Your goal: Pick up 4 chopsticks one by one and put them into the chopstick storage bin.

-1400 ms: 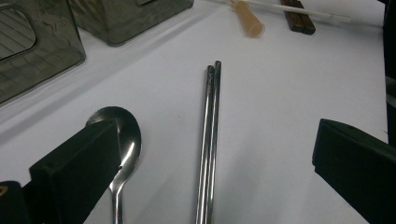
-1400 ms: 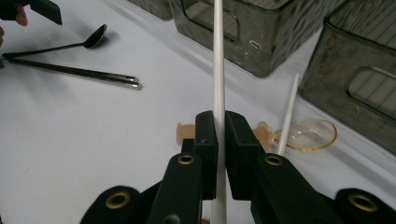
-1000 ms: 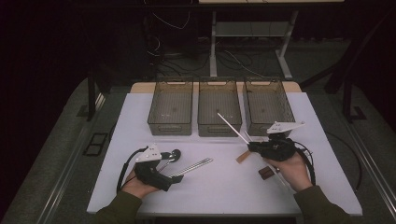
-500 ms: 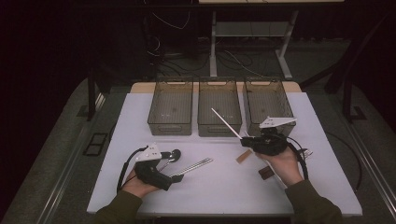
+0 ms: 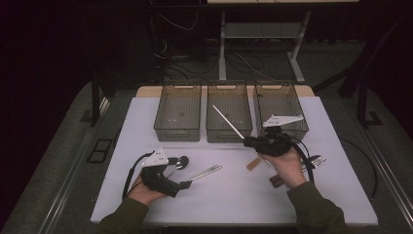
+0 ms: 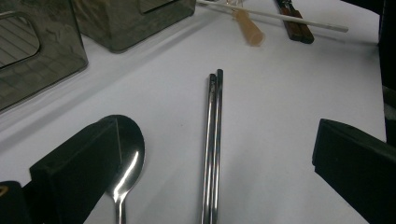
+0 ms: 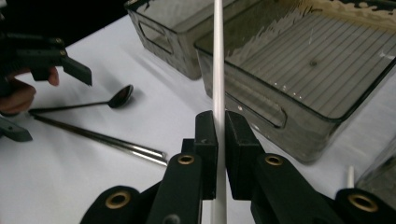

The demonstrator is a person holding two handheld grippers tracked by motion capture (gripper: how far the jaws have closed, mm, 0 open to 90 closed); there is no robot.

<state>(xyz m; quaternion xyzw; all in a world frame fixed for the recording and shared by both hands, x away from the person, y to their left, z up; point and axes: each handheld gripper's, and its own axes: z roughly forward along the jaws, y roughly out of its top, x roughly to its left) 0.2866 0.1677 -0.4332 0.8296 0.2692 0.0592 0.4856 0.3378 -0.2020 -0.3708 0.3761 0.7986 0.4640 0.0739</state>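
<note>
Near edge of the white tabletop: bare surface lies between the two forearms. The left tool rests low on the tabletop, its jaws standing wide apart and holding nothing; between them lie a pair of steel chopsticks, with a polished steel spoon just beside the left jaw.

The right tool is raised above the tabletop, its jaws closed on a thin white plastic chopstick, which slants up and away over the front wall of the middle bin. Below that hand lie a pale wooden handle, a dark brown handle and a steel fork.

Far side: three smoky transparent plastic bins stand in a row, close together, blocking the rear edge. Open tabletop remains at the left and right margins.
</note>
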